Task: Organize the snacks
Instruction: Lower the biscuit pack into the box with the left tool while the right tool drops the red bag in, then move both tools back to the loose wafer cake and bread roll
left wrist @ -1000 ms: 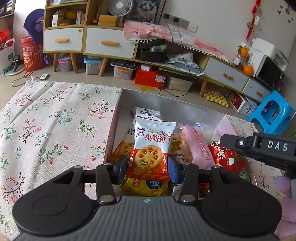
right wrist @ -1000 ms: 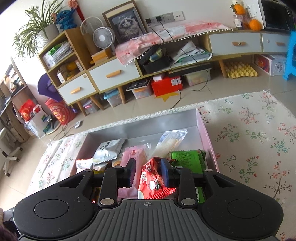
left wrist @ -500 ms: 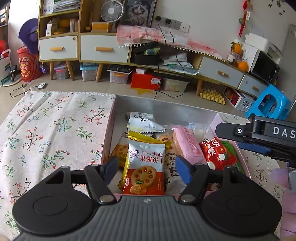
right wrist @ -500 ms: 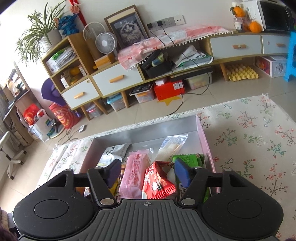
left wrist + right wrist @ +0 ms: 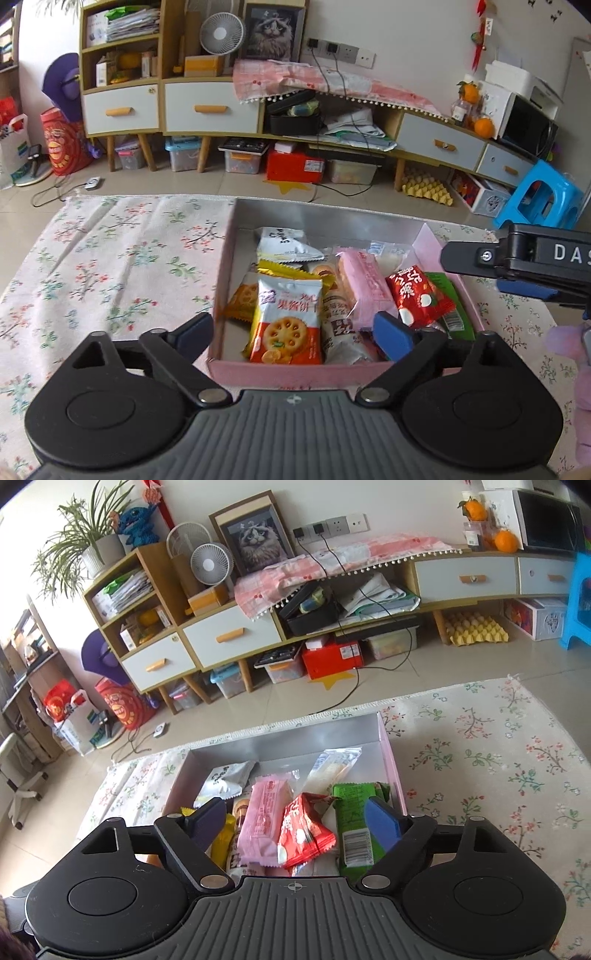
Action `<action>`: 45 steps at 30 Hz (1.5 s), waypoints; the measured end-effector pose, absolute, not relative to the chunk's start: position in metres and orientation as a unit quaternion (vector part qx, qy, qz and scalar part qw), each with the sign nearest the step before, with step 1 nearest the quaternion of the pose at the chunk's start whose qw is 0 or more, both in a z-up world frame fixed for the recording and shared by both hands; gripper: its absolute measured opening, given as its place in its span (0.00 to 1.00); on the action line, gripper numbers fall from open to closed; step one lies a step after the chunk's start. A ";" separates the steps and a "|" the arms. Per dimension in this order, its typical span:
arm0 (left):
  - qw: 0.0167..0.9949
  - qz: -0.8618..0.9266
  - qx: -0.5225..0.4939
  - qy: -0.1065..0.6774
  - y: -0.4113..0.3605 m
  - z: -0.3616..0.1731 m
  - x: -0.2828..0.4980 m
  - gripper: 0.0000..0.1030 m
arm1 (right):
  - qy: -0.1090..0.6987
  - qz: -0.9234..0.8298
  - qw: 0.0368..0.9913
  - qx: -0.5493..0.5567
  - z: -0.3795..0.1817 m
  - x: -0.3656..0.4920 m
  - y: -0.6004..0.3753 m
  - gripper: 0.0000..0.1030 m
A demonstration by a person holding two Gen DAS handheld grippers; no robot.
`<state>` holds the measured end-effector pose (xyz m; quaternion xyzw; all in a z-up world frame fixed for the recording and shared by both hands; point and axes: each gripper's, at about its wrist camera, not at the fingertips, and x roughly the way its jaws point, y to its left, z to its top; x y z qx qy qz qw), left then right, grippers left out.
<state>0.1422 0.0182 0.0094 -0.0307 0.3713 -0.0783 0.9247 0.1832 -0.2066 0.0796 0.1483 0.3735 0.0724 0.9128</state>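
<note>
Two grippers are hanging over a pink box (image 5: 295,371) of snacks, both with their jaws having just been opening and now standing wide, nothing pressed between the pads. The left gripper (image 5: 293,332) is spreading its fingers either side of the orange biscuit packet (image 5: 286,326), which is leaning upright at the box's near wall, clear of both pads; the right gripper (image 5: 295,821) is doing the same around the red packet (image 5: 304,830), with the pink packet (image 5: 262,821) just inside its left finger and the green packet (image 5: 352,821) brushing past its right one. Every snack in sight is sitting inside the box on the flowered cloth (image 5: 110,258), so the sorting is looking close to done — though the packets are lying crowded and tilted rather than in rows. The risks from here are small ones: a fingertip catching a crinkled packet edge as the hand is lifting away and dragging it out over the wall, or the propped biscuit packet slumping onto its neighbours. The two grippers are also working near one another — the right gripper's arm is reaching across beside the left gripper's right finger — so a careless swing could be knocking them together.
</note>
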 end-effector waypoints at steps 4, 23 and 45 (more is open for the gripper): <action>0.923 -0.079 -0.006 0.377 0.015 0.011 0.131 0.95 | 0.382 0.061 0.913 0.130 0.085 0.173 -0.207 0.85; 0.888 -0.095 0.069 0.444 0.014 0.007 0.083 0.98 | 0.455 0.008 0.889 0.051 0.081 0.127 -0.226 0.87; 0.832 -0.240 0.154 0.476 -0.028 -0.035 0.035 0.81 | 0.494 0.076 0.859 -0.109 0.029 0.100 -0.226 0.87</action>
